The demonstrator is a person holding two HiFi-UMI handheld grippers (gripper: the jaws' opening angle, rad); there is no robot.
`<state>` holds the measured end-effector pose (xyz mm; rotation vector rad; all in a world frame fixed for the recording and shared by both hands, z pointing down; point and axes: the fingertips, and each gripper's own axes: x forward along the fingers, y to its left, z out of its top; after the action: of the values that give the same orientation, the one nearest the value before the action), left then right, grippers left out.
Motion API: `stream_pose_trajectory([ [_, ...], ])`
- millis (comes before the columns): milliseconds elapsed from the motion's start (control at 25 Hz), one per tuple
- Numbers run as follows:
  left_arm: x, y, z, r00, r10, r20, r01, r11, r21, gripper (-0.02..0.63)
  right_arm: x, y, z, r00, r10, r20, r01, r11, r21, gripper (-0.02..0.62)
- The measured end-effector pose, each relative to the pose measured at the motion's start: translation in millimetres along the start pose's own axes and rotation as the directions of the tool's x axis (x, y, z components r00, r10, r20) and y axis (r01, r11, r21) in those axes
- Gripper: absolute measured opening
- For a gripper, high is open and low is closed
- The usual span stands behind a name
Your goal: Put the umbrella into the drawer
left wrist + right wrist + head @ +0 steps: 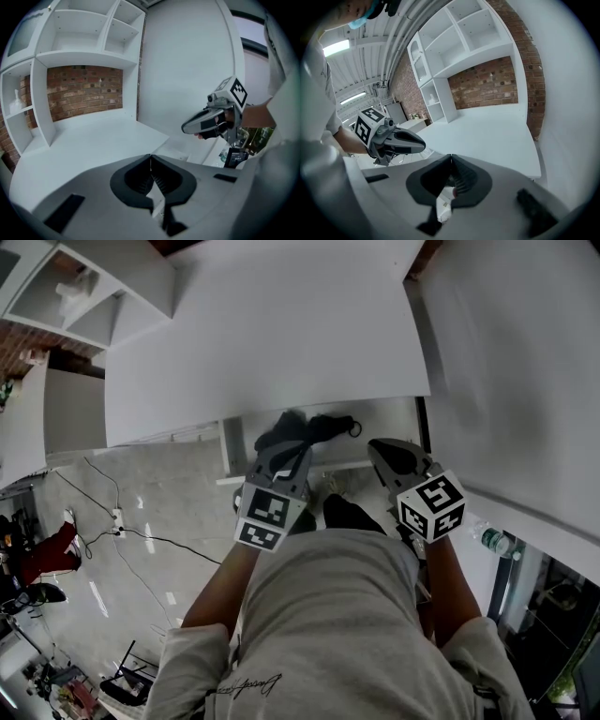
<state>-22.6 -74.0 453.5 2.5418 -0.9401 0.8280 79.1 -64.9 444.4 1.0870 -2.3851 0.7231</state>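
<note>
Head view shows us the black folded umbrella [314,427] lying crosswise in the open drawer [386,420] under the desktop, just ahead of both grippers. Our left gripper [289,452] is nearer its bulkier end. It and our right gripper [379,448] are both clenched on nothing.

Umbrella [314,427]: was black all over.
Left tongs [150,157]: were grey, black and ribbed on the inside, with black-and-white square markers.
Right tongs [451,157]: showed the same grey, black and chequered markers.
Surface [281,324]: was plain white.
Shelves [79,42]: were white.
Brick wall [84,91]: was red-brown with pale mortar lines.
Floor [178,512]: was pale grey and mottled.
Cable [159,540]: was black.
Shirt [328,615]: was light grey-beige.
</note>
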Motion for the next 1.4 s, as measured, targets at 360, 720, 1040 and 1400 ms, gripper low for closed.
stream_pose_trajectory([
  [360,-20.9,1.9,15.4,0.999,0.026,0.045,-0.023,0.998,-0.056,0.017,-7.2,15.2,14.0,0.999,0.022,0.023,-0.022,1.000,-0.021,0.028],
  [720,-44.8,21.0,19.3,0.994,0.070,0.084,-0.060,0.991,-0.117,0.017,-1.4,50.4,34.9,0.995,0.077,0.061,-0.077,0.997,-0.009,0.028],
  [1040,-60.0,29.2,26.6,0.990,0.079,0.115,-0.063,0.989,-0.136,0.017,13.3,70.9,41.8,0.990,0.124,0.061,-0.124,0.992,-0.016,0.028],
  [1400,-60.4,27.5,27.0,0.988,0.078,0.133,-0.058,0.987,-0.148,0.018,21.0,78.3,42.0,0.987,0.153,0.052,-0.151,0.988,-0.031,0.028],
])
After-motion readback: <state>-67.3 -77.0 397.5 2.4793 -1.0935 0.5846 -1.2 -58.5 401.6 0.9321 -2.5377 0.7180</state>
